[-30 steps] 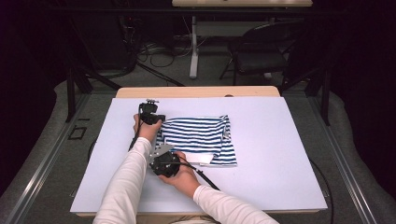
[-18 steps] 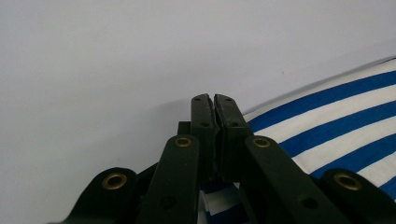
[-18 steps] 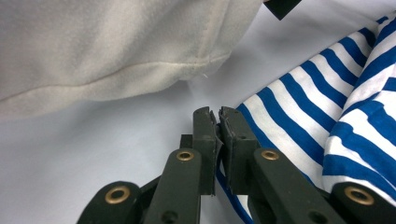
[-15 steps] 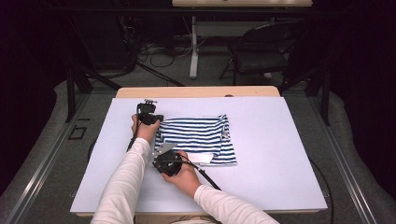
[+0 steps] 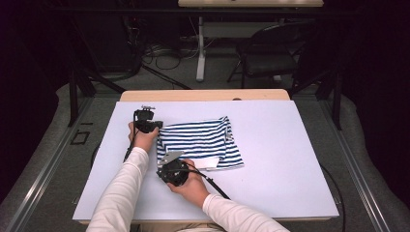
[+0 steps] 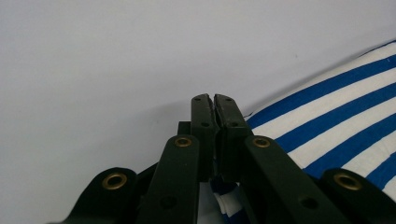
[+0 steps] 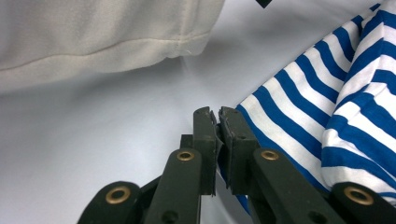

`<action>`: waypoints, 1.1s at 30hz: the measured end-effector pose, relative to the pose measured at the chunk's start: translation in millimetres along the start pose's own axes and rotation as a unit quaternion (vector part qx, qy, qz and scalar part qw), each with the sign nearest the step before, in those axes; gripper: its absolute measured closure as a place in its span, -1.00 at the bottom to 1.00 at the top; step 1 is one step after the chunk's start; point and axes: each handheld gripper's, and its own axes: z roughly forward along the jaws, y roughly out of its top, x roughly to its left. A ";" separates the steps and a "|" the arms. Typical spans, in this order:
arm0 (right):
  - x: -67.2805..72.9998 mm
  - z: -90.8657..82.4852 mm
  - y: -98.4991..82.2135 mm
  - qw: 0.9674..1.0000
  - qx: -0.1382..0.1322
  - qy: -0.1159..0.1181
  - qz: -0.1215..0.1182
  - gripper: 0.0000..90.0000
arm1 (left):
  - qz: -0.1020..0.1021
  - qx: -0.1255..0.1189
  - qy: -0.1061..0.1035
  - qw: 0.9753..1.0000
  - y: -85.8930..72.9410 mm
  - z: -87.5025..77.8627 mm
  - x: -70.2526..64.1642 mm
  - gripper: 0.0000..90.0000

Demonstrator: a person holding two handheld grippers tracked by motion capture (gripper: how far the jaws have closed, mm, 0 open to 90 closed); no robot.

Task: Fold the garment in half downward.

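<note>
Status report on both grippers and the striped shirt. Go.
Left gripper shut on striped shirt's far left corner. Right gripper shut on its near left edge. Shirt folded on white table. Nothing in the way.

Striped cloth (image 6: 336, 135) cut by frame edge

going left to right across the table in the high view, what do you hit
left gripper → striped shirt → bare white table. The right gripper sits nearer, overlapping the shirt's near-left corner, so it is left out of the order.
</note>
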 end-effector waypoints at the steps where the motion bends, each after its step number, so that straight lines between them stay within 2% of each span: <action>1: 0.4 0.1 -0.3 1.000 -0.002 0.002 -0.001 0.90 | 0.001 0.000 0.003 1.000 -1.7 -1.3 1.0 0.94; 9: 6.8 -3.5 -2.7 1.000 0.000 0.016 -0.006 0.90 | 0.002 -0.006 0.001 1.000 -15.6 -13.5 9.4 0.94; 12: 9.1 -5.4 -4.3 1.000 0.001 0.020 -0.006 0.90 | -0.007 -0.009 -0.001 1.000 -21.3 -17.9 12.2 0.94; 21: 16.3 -9.7 -8.4 0.999 0.003 0.035 -0.009 0.90 | -0.007 -0.015 0.006 1.000 -37.8 -29.6 15.1 0.94; 25: 19.6 -10.7 -8.8 0.999 0.002 0.044 -0.008 0.90 | 0.001 -0.021 0.009 1.000 -44.3 -34.2 16.9 0.95; 33: 26.7 -10.5 -8.1 0.998 0.000 0.056 -0.010 0.90 | -0.006 -0.022 0.007 1.000 -50.3 -41.1 20.7 0.94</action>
